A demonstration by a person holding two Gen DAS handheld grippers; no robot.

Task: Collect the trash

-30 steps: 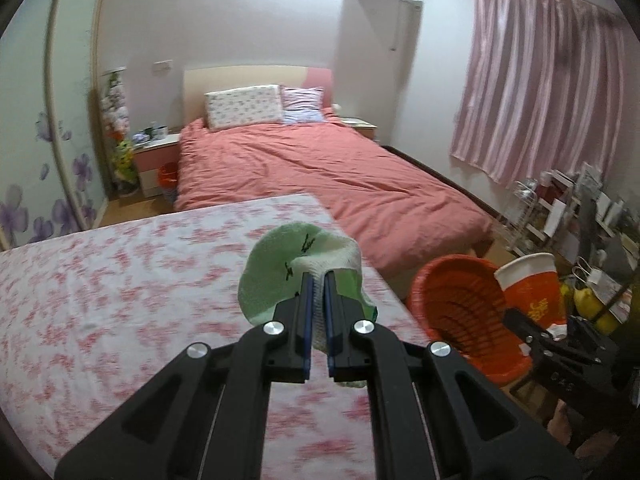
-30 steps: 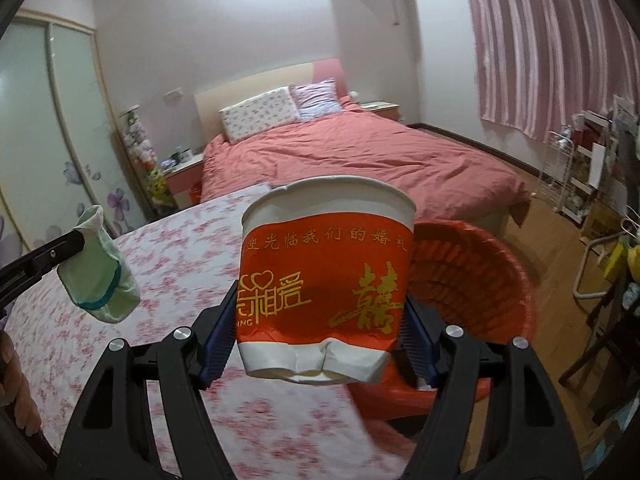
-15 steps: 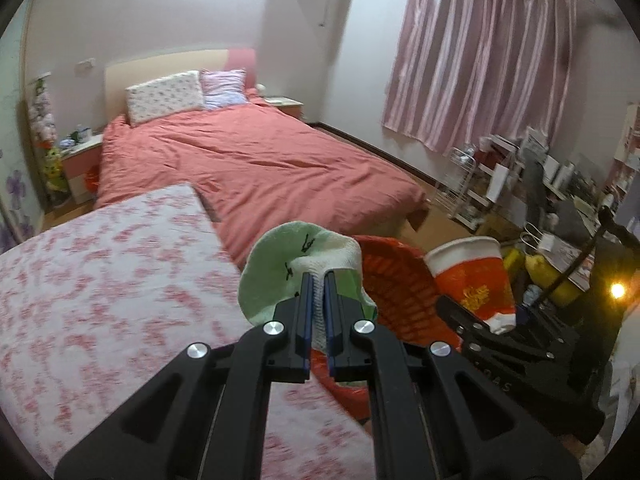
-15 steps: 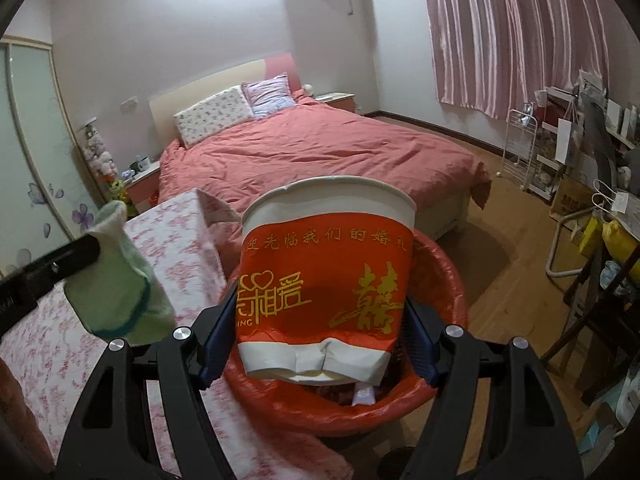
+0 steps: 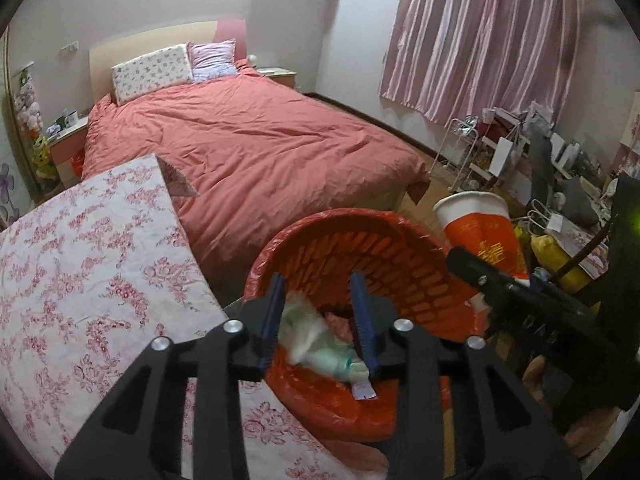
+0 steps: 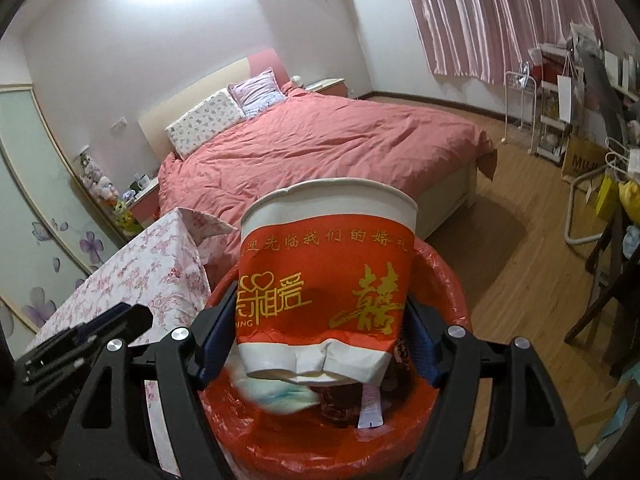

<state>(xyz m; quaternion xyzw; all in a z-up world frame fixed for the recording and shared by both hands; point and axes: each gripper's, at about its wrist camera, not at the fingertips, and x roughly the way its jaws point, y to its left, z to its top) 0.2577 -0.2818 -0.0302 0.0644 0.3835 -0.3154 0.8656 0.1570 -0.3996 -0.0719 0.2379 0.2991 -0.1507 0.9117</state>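
My left gripper (image 5: 317, 292) hangs over the red bag-lined bin (image 5: 360, 248) with its jaws opening. A pale green and white crumpled wrapper (image 5: 316, 340), blurred, lies loose between and below the pads, inside the bin. My right gripper (image 6: 320, 316) is shut on a red and white paper cup (image 6: 324, 272), upright, above the bin's rim (image 6: 452, 288). From the right wrist view the green wrapper (image 6: 280, 394) shows under the cup's base. The cup (image 5: 480, 232) sits just right of the bin in the left wrist view.
A table under a pink floral cloth (image 5: 80, 280) touches the bin's left side. A bed with a red cover (image 5: 248, 140) stands behind. A paper slip (image 5: 362, 390) and dark scraps lie in the bin. Racks and clutter (image 6: 560, 120) line the right; wooden floor (image 6: 520, 240) lies between.
My left gripper swung right from the table to over the bin and its jaws parted, letting the green wrapper drop. The right gripper carried the cup over the bin.
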